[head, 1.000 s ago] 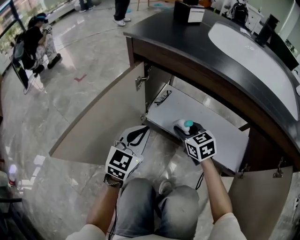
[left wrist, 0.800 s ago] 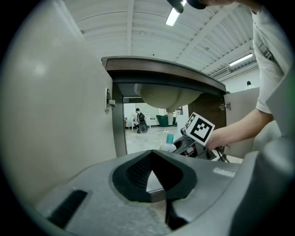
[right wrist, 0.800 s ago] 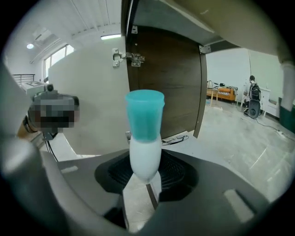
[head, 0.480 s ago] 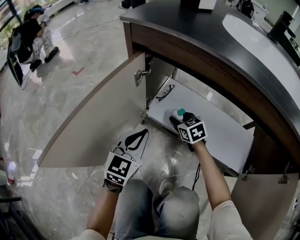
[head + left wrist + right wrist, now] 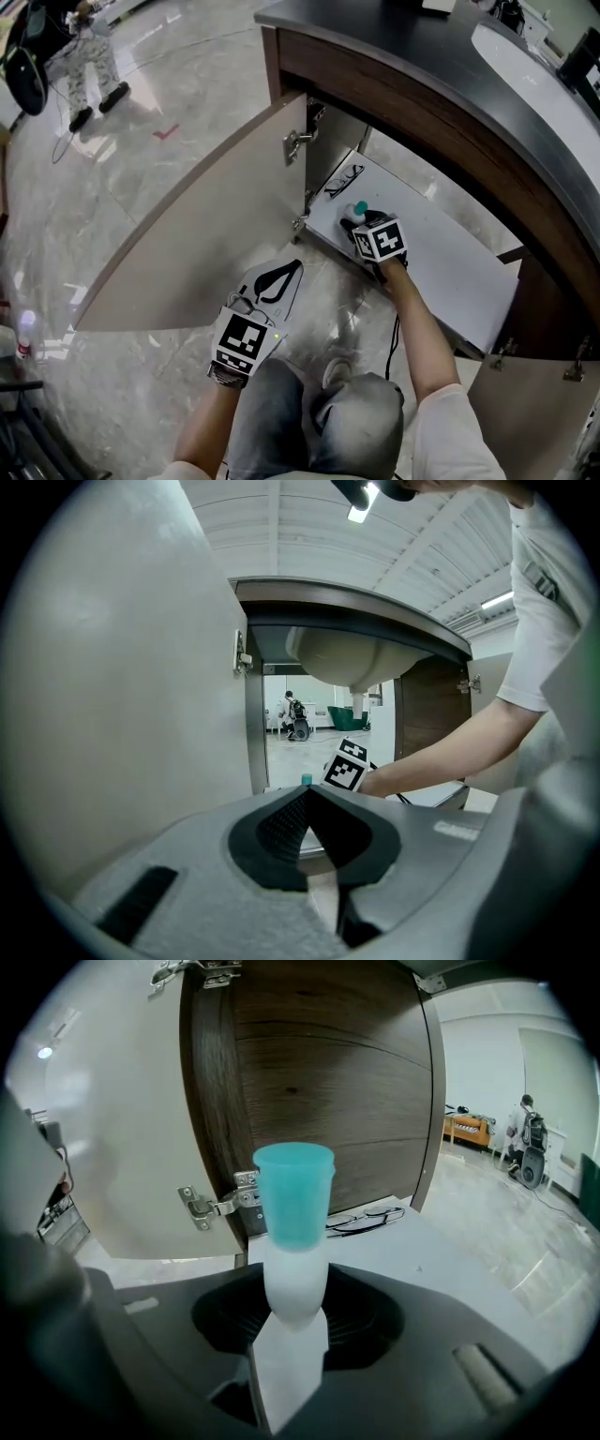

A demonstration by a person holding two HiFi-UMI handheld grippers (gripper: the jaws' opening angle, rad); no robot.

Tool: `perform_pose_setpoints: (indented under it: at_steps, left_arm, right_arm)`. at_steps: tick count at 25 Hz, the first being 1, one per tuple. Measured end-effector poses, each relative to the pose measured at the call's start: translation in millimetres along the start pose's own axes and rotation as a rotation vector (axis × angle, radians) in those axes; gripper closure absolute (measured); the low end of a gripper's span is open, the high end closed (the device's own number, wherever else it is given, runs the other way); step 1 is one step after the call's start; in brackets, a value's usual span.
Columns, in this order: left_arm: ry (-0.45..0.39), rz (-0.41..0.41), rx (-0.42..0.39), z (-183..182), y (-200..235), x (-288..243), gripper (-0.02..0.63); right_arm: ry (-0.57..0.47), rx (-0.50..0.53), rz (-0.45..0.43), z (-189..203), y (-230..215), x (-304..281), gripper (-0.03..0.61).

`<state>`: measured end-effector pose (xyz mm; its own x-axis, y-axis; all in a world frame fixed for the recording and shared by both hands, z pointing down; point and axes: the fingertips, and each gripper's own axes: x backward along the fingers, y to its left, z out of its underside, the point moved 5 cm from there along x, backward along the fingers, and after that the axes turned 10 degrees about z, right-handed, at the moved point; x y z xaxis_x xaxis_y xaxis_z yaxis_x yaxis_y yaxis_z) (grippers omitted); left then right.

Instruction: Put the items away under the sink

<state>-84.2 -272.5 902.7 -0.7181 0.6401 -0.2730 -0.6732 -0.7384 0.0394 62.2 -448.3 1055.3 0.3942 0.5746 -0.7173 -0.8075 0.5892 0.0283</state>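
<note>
Your right arm is extended, right gripper (image 5: 295, 1309) angled down, clamped on the teal-capped bottle (image 5: 293, 1232) upright between its jaws, over the cabinet shelf (image 5: 441, 258). Your left gripper (image 5: 309, 803) sits low, jaws together, empty.

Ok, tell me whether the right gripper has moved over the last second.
Yes. The right gripper, shut on the bottle, has moved further onto the cabinet shelf, closer to the glasses.
</note>
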Motion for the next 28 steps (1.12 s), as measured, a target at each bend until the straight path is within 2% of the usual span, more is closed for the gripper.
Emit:
perform_pose_setpoints:
  at_steps: [8,18,21,28]
  left_arm:
    - [0.0,0.007,0.028,10,-4,-2,0.608]
    - [0.01,0.007,0.033,16,-1,0,0.609]
    - [0.008,0.022,0.029,15,-3,-1,0.608]
    - [0.006,0.021,0.02,11,-6,5,0.607]
  right_arm:
    - [0.024,0.026,0.007,-1,-2,-20,0.431]
    - [-0.006,-0.024,0.024,3,-3,-25,0.425]
    - [0.001,-0.035,0.028,8,-3,-25,0.383]
    - [0.001,-0.065,0.034,13,-2,-17,0.374]
